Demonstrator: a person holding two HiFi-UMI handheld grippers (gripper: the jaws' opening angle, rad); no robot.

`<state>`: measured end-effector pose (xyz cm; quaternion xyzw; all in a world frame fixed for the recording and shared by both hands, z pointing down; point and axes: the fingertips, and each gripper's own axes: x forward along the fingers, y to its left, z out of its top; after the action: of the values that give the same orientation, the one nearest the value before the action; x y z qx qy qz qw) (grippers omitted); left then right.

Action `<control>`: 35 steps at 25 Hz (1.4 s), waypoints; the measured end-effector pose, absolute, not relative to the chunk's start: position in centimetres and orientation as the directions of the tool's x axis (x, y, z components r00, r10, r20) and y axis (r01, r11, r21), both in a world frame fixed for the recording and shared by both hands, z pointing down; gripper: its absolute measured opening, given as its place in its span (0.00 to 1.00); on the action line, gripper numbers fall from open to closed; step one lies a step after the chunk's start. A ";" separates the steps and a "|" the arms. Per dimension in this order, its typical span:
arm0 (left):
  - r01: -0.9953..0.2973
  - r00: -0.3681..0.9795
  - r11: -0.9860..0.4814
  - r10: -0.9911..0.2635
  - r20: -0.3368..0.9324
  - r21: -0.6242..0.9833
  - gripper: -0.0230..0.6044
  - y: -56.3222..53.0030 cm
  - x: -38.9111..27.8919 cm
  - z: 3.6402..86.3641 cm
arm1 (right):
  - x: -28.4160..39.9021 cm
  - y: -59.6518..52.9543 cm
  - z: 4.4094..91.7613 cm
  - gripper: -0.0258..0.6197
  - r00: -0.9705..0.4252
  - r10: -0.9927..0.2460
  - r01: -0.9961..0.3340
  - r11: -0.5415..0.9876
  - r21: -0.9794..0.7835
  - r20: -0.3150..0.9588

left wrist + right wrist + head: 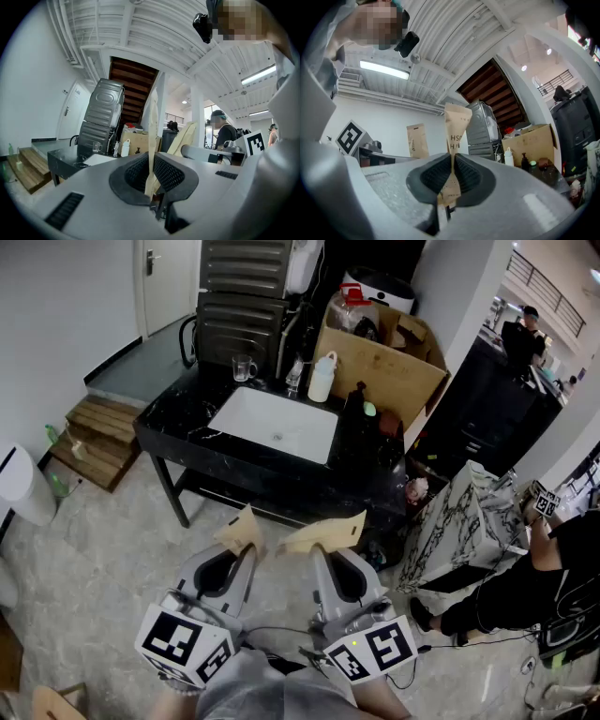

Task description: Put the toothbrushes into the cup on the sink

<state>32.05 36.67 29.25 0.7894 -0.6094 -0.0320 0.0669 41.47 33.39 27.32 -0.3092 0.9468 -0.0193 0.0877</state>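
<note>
Low in the head view, my left gripper (246, 549) is shut on a tan paper toothbrush packet (242, 529). Beside it, my right gripper (325, 549) is shut on a second tan packet (328, 531). Both point toward the black sink table (178, 432), well short of it. A clear glass cup (244, 367) stands behind the white basin (277, 424) at its back left. In the left gripper view the packet (151, 136) stands edge-on between the jaws (151, 174), with the cup (97, 147) far off. The right gripper view shows its printed packet (457, 126) pinched between the jaws (451, 176).
A white bottle (322, 377) and small dark bottles (356, 401) stand by the basin. An open cardboard box (384, 357) sits at the table's back right. A person (525, 587) crouches at the right by a marble-patterned bundle (459, 521). Wooden steps (94, 437) lie left.
</note>
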 end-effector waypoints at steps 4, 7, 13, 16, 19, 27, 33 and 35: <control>-0.957 0.263 -0.256 -0.964 0.038 0.140 0.08 36.7 32.2 29.1 | 41.6 33.4 27.4 0.07 -0.794 -0.590 -0.582 0.807 -0.096 -0.144; -0.958 0.261 -0.254 -0.964 0.044 0.136 0.08 36.6 32.2 29.1 | 41.6 33.4 27.5 0.07 -0.796 -0.589 -0.581 0.808 -0.101 -0.140; -0.959 0.259 -0.250 -0.964 0.052 0.136 0.08 36.6 32.2 29.6 | 41.6 33.3 28.1 0.07 -0.796 -0.591 -0.581 0.807 -0.108 -0.132; -0.961 0.251 -0.241 -0.966 0.057 0.138 0.08 36.5 32.1 29.7 | 41.6 33.2 28.2 0.07 -0.800 -0.586 -0.575 0.810 -0.114 -0.132; -0.965 0.236 -0.226 -0.970 0.061 0.136 0.08 36.5 31.7 29.8 | 41.5 32.8 28.3 0.07 -0.800 -0.583 -0.569 0.812 -0.130 -0.138; -0.971 0.211 -0.202 -0.976 0.057 0.131 0.08 34.5 28.2 29.7 | 38.2 30.7 28.4 0.07 -0.806 -0.575 -0.560 0.818 -0.132 -0.142; -0.970 0.209 -0.199 -0.976 0.064 0.139 0.08 31.8 23.5 29.8 | 33.5 28.0 28.5 0.07 -0.810 -0.572 -0.558 0.820 -0.131 -0.128; -0.970 0.208 -0.198 -0.976 0.064 0.140 0.08 30.8 22.0 29.7 | 32.2 27.0 28.6 0.07 -0.810 -0.573 -0.558 0.818 -0.136 -0.124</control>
<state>22.05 30.80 29.66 0.7737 -0.6289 -0.0194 0.0747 32.19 26.98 28.57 -0.2977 0.9502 -0.0465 0.0801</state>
